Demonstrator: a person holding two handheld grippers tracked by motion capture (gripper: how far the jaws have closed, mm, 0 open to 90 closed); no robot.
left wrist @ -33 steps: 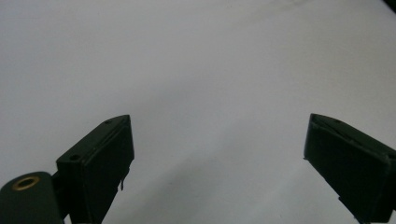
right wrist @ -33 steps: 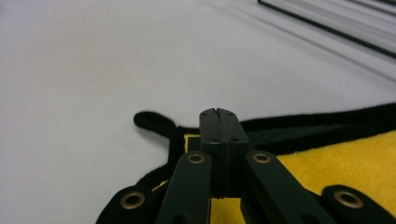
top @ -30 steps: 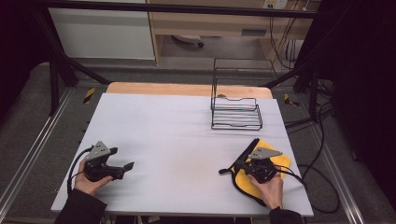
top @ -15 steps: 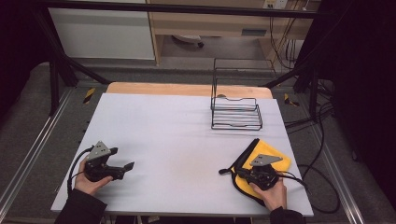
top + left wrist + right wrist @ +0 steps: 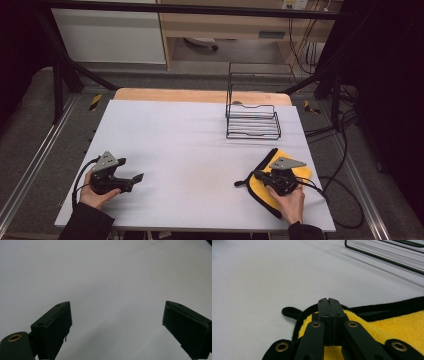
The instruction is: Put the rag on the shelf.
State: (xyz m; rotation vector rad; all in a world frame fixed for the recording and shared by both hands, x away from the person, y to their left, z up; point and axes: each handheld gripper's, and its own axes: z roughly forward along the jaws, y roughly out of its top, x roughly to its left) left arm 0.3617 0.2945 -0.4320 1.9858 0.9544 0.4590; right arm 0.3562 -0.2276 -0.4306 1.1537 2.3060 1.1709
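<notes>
Pinching down near the surface's (image 5: 200, 150) front right corner, the right gripper (image 5: 328, 305) has its jaws pressed flat together over the yellow cloth (image 5: 402, 322), at its black-trimmed edge by the hanging loop (image 5: 288, 311); whether any fabric is caught between them, I cannot tell. Looks like a hold for lifting or folding. Over at the front left, the left gripper (image 5: 116, 322) waits with jaws spread wide, nothing between them. A black wire rack (image 5: 253, 120) stands toward the back right edge, well apart, nothing blocking.
</notes>
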